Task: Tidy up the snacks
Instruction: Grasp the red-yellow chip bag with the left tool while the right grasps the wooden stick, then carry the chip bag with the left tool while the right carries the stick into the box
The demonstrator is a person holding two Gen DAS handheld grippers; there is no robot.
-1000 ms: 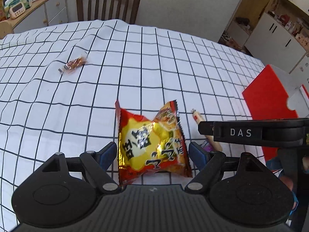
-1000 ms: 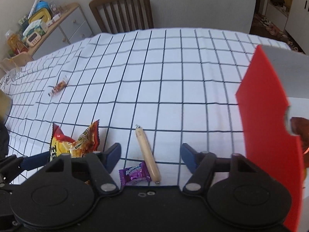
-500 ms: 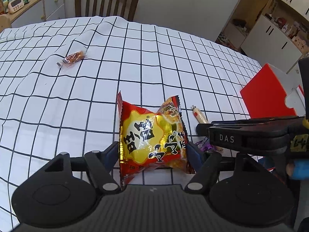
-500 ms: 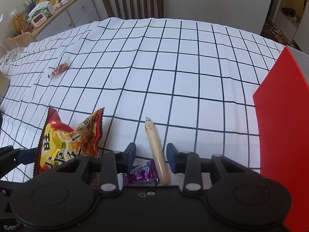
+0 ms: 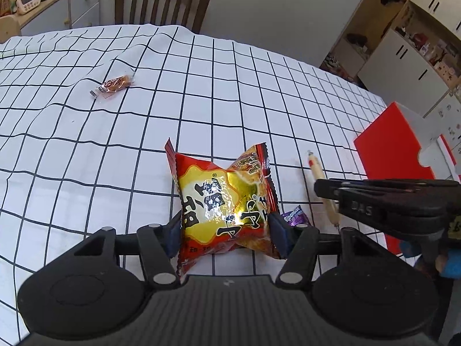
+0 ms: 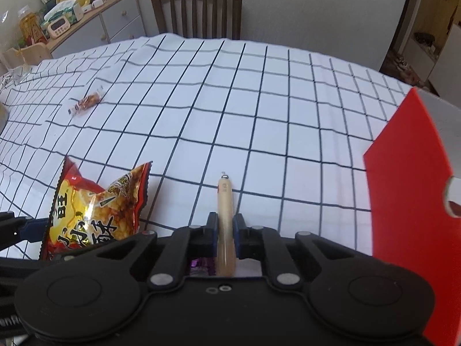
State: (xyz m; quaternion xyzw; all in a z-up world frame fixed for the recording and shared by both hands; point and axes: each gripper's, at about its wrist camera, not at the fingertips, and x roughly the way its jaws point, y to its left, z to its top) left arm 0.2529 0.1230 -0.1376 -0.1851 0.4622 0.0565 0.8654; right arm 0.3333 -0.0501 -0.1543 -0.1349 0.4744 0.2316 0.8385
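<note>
My left gripper (image 5: 226,232) is shut on a red and yellow snack bag (image 5: 223,199), pads pressing both its sides on the checked tablecloth. The bag also shows at the left of the right wrist view (image 6: 95,207). My right gripper (image 6: 225,230) is shut on a beige sausage stick (image 6: 224,210), which also shows in the left wrist view (image 5: 317,170). A purple candy (image 5: 294,214) lies between bag and sausage, partly hidden under the right gripper (image 6: 198,263). A small orange wrapped snack (image 5: 113,85) lies far left.
A red and white box (image 6: 409,201) stands open at the right edge of the table, also seen in the left wrist view (image 5: 394,147). A wooden chair (image 6: 197,11) stands behind the table. A cluttered sideboard (image 6: 86,20) is at the back left.
Both grippers went from open to shut: the left closed on the snack bag, the right closed on the sausage stick. Both moved slightly forward.
</note>
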